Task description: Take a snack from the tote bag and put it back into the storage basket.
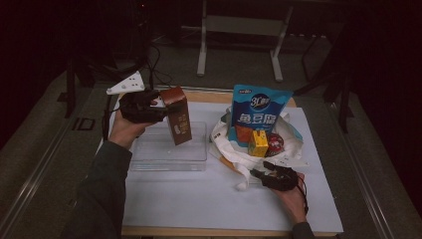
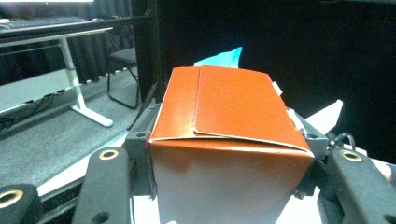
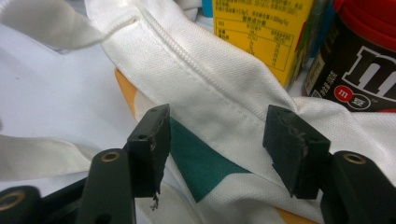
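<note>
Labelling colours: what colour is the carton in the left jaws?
Reddish-brown carton, clearest in left gripper view.

High view looks down and forward from the person's side onto the table (image 1: pixel 164 199). Left gripper view sits close behind a brown carton (image 2: pixel 229 140), also at 10 o'clock from above. Right gripper view looks closely at a white bag (image 3: pixel 224 93), shared at 4 o'clock.

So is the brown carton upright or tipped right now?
Tipped: the brown carton leans in the left gripper, above the clear tray.
</note>
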The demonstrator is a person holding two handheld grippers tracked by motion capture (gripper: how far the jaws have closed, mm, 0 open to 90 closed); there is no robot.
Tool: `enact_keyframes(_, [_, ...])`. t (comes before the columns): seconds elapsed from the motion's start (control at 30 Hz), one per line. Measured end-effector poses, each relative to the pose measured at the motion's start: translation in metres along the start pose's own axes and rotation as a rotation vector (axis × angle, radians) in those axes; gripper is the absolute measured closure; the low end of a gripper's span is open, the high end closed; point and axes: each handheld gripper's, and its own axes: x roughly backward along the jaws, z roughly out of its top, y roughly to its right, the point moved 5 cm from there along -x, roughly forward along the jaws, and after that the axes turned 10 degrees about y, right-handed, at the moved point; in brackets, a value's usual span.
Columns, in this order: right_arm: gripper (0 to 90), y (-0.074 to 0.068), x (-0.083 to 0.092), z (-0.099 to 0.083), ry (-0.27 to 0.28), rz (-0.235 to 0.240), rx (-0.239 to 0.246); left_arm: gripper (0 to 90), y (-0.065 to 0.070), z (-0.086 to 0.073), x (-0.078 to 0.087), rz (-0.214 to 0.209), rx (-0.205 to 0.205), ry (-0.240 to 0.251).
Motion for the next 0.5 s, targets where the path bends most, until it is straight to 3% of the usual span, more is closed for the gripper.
enact_keyframes(0.27, [45.6, 0.004, 0.006, 0.003, 0.057, 0.040, -0.070, 42.3, -0.005, -0.005, 0.011, 0.020, 0.002, -0.009])
enact_keyframes(0.37, [60.1, 0.007, 0.010, 0.006, 0.091, 0.041, -0.093, 42.3, -0.007, -0.007, 0.016, 0.025, 0.002, -0.010])
enact_keyframes(0.4, [60.1, 0.007, 0.010, 0.006, 0.091, 0.041, -0.093, 42.3, -0.007, -0.007, 0.016, 0.025, 0.002, -0.010])
enact_keyframes(0.5, [72.4, 0.009, 0.012, 0.007, 0.086, -0.018, -0.068, 42.3, -0.009, -0.009, 0.019, 0.030, 0.002, -0.016])
